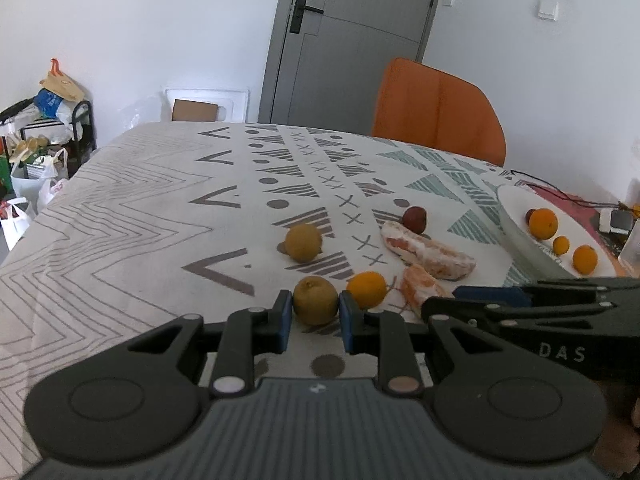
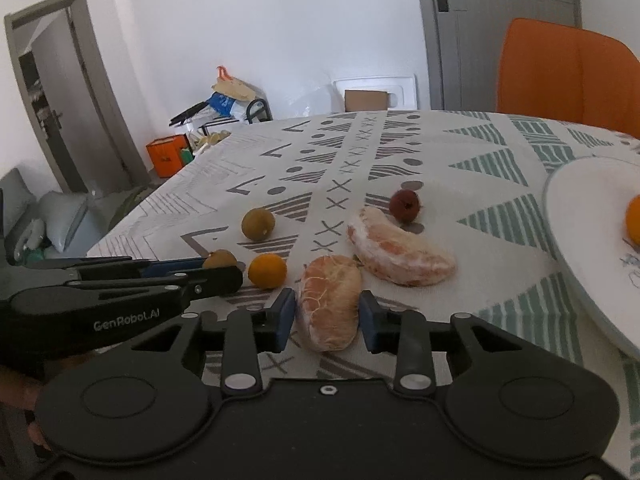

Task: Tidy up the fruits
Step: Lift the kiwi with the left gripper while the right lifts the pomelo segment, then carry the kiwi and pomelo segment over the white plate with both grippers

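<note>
My left gripper [image 1: 316, 314] is shut on a brownish-yellow round fruit [image 1: 315, 300] resting on the patterned tablecloth [image 1: 140, 208]. My right gripper [image 2: 327, 318] has its blue pads touching both sides of a peeled pomelo segment [image 2: 330, 306] that lies on the cloth. A second pomelo segment [image 2: 398, 248], a small orange [image 2: 267, 271], another brownish fruit [image 2: 258, 223] and a dark red fruit [image 2: 405, 205] lie loose beyond. A white plate [image 1: 520, 216] at the right holds three oranges [image 1: 543, 223] and a small dark fruit.
An orange chair [image 1: 436, 112] stands at the table's far side. Cables and small items [image 1: 612, 216] lie behind the plate. Bags and a rack [image 1: 44, 128] crowd the floor to the left. A grey door [image 1: 344, 40] is behind.
</note>
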A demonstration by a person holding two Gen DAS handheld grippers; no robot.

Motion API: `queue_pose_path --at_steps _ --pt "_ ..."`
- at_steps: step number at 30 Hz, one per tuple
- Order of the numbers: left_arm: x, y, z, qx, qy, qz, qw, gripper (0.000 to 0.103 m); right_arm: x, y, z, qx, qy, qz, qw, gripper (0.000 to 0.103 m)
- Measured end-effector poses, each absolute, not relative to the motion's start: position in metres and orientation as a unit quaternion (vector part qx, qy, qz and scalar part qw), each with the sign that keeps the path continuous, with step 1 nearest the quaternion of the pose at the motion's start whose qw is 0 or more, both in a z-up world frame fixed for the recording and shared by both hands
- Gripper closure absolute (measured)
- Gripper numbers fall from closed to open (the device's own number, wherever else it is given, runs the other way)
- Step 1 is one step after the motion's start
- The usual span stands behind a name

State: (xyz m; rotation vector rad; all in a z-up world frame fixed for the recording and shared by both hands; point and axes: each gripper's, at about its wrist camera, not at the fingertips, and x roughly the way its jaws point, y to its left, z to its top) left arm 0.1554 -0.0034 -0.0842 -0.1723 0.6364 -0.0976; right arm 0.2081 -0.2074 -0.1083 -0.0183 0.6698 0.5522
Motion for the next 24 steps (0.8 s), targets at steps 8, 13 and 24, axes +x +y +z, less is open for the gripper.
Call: queue_pose_path --at_steps 8,13,24 --pt "0.151 -0.020 -0.068 -0.066 0.295 -0.054 0.952 0.080 0.197 -0.236 -0.089 0.021 0.293 0.255 0.921 0.071" --pt "0.149 -0.033 -0.056 -0.053 0.281 -0.063 0.956 0.080 0.192 -0.252 -0.080 0.033 0.275 0.245 0.929 0.071" --pt "0.155 -0.071 -0.040 -0.027 0.264 -0.089 0.960 0.080 0.185 -0.290 -0.073 0.055 0.251 0.222 0.941 0.072"
